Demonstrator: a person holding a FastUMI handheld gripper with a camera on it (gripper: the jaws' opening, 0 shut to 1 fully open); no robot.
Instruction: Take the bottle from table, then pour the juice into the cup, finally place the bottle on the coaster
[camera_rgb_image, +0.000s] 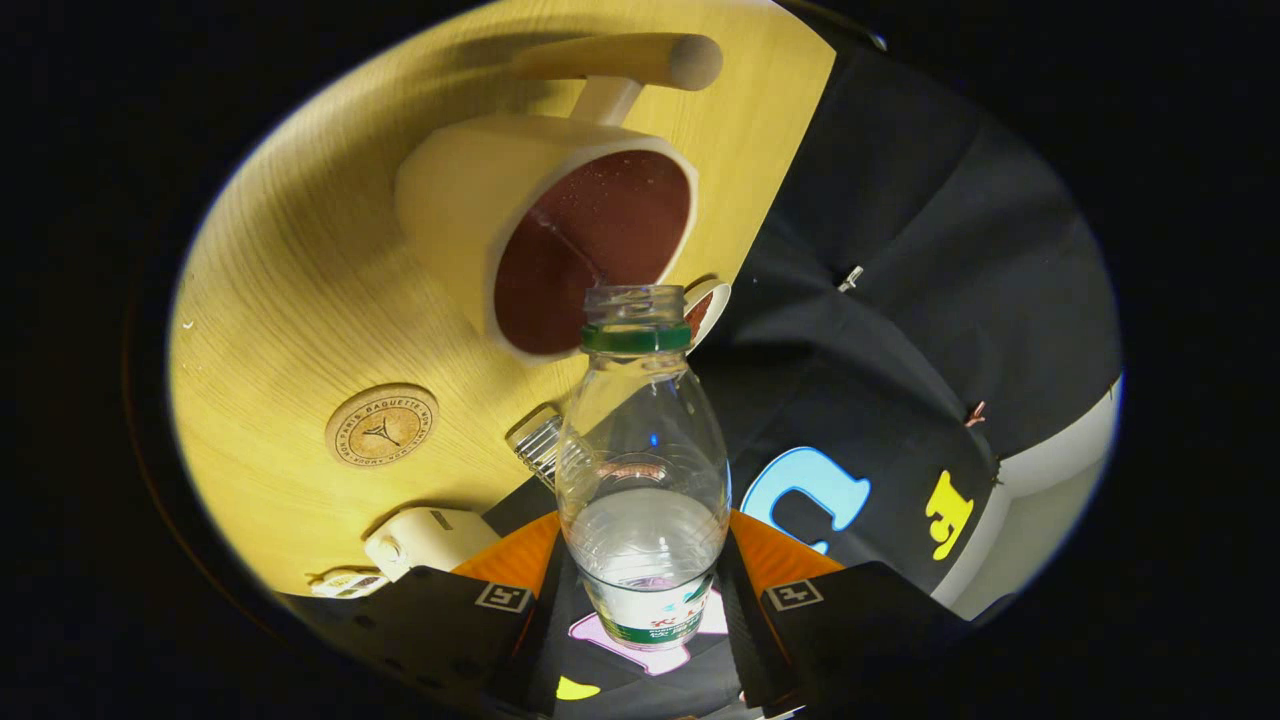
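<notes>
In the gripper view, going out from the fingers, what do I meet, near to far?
Gripper shut on the bottle → bottle's open mouth → cup with its dark inside → wooden handle beyond the cup.

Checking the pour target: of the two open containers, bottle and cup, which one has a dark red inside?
The cup, beyond the fingers, with the wooden handle. The bottle, gripped between the gripper fingers, is clear with a green neck ring.
</notes>
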